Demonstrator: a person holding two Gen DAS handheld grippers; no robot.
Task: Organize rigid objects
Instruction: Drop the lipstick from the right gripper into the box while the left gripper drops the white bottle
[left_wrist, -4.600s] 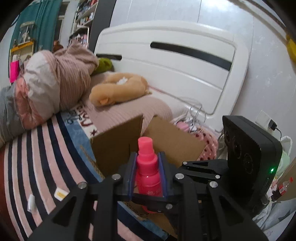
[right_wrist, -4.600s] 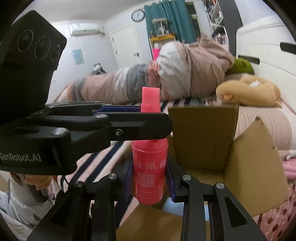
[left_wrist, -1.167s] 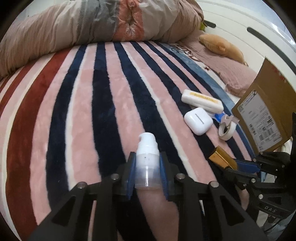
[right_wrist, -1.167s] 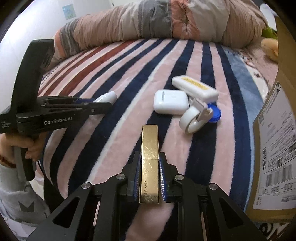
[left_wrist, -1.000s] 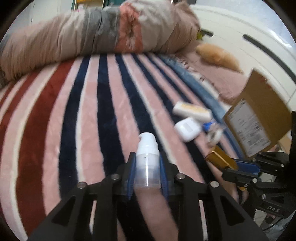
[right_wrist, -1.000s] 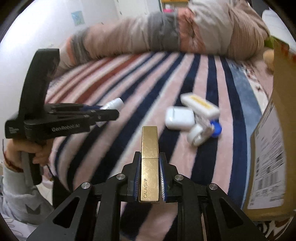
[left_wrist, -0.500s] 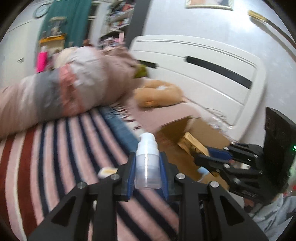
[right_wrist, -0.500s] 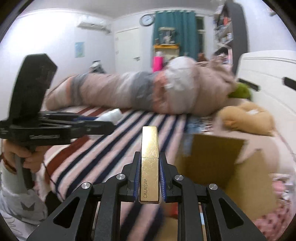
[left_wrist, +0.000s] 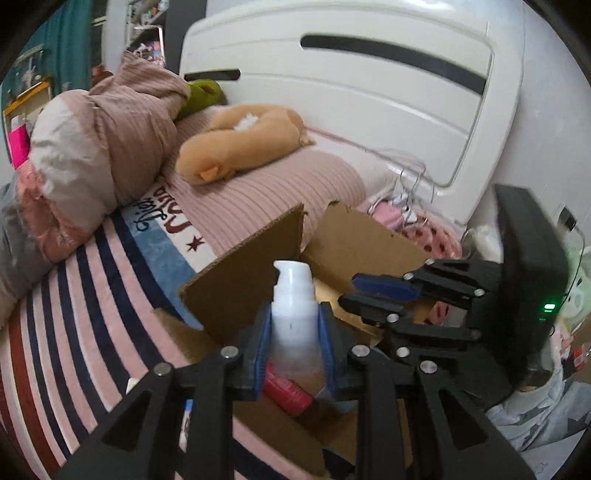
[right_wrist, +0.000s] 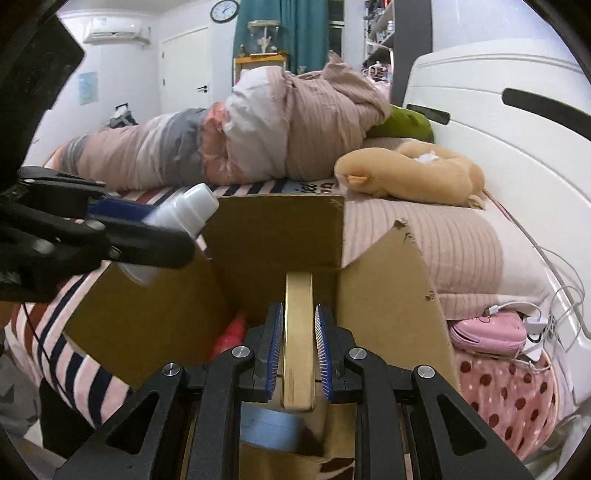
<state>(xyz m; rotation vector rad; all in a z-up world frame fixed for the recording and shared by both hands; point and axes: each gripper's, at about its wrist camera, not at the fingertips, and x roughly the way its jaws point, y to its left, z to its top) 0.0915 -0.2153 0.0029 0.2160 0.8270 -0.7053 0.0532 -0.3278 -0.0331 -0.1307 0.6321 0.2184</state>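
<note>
White pump bottle (left_wrist: 293, 321) clamped in left gripper (left_wrist: 294, 345); right gripper (right_wrist: 298, 350) parted around gold case (right_wrist: 297, 339).

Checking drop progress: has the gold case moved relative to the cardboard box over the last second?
Yes. The gold case went from above the striped blanket to over the open cardboard box, between the right tongs.

text: we read only part of a dark cursive word, seemingly upside down, on the bed cover (left_wrist: 162, 210) | rest: we find no other legible label, brand or number
</note>
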